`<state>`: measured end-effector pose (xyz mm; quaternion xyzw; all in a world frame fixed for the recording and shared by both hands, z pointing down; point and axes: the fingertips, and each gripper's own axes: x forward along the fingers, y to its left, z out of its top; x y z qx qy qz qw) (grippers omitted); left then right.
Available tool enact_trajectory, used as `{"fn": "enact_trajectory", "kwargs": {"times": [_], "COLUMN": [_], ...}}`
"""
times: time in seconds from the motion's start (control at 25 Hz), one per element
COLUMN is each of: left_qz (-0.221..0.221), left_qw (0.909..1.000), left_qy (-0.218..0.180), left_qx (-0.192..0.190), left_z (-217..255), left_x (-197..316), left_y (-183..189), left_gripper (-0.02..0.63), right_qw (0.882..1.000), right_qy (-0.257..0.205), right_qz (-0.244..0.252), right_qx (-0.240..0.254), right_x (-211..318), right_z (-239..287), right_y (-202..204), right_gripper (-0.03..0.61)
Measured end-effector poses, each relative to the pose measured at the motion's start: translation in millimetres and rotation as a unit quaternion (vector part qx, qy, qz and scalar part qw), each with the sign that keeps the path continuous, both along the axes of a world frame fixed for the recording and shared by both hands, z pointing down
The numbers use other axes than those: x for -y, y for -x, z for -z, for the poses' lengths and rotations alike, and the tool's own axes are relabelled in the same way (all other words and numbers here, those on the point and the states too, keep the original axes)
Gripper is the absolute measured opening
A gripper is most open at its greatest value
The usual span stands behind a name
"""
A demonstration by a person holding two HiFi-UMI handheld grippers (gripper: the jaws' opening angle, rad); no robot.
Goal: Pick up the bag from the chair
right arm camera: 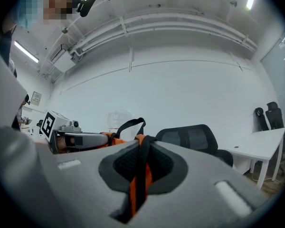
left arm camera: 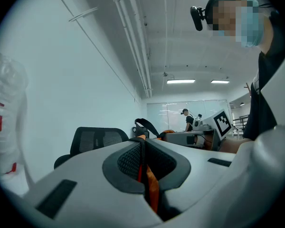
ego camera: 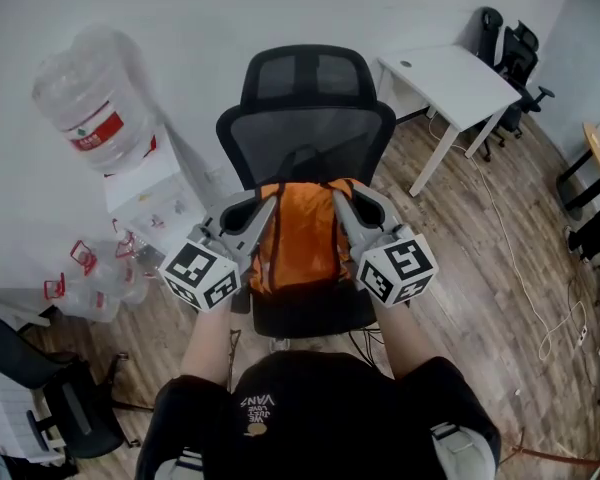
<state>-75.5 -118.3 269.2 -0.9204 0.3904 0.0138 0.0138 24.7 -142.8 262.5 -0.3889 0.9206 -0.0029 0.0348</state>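
The wooden floor (ego camera: 460,238) carries the black office chair (ego camera: 305,133), a white table (ego camera: 455,80) and a white cable (ego camera: 510,251).

The only print I can read is "VANS", white on my black shirt (ego camera: 320,398), upside down in the head view, nearer me than the chair (ego camera: 310,138). Left of the chair, the water jug (ego camera: 85,83) carries a red label (ego camera: 97,128) too small to read.

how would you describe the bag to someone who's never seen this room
Find the black mesh office chair by the white wall. In front of its backrest is the bag, its straps pinched by the left gripper and right gripper. Nothing else nearby is bright orange.
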Motion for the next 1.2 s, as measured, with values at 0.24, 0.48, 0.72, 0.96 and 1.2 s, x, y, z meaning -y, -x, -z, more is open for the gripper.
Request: {"fn": "enact_trajectory", "kwargs": {"times": [0.24, 0.48, 0.72, 0.96, 1.2], "left_qz": [-0.003, -0.001, -0.006, -0.009, -0.010], "left_qw": [0.9999, 0.9997, 0.9996, 0.9995, 0.9996], "left_qy": [-0.015, -0.025, -0.028, -0.030, -0.026], "left_qx": [0.005, 0.001, 0.000, 0.000, -0.002], "left_z": [13, 23, 27, 27, 25], "left_x": [-9, -16, -19, -18, -16], "left_y": [3, 6, 7, 6, 5], "left_gripper": [0.020, 0.020, 0.020, 0.020, 0.020], "right_qw": [1.000, 1.000, 1.000, 1.000, 1.000], "right_qy": [-0.007, -0.014, -0.022, -0.028, -0.026], "right_qz": [0.003, 0.006, 0.005, -0.003, -0.006], "right_qx": [0.006, 0.008, 0.007, 0.002, -0.002], "right_x": [-8, -15, -18, -17, -15], "right_z": [12, 20, 25, 26, 23], "right_y": [3, 5, 6, 5, 5], "right_gripper": [0.008, 0.008, 0.008, 0.008, 0.008]}}
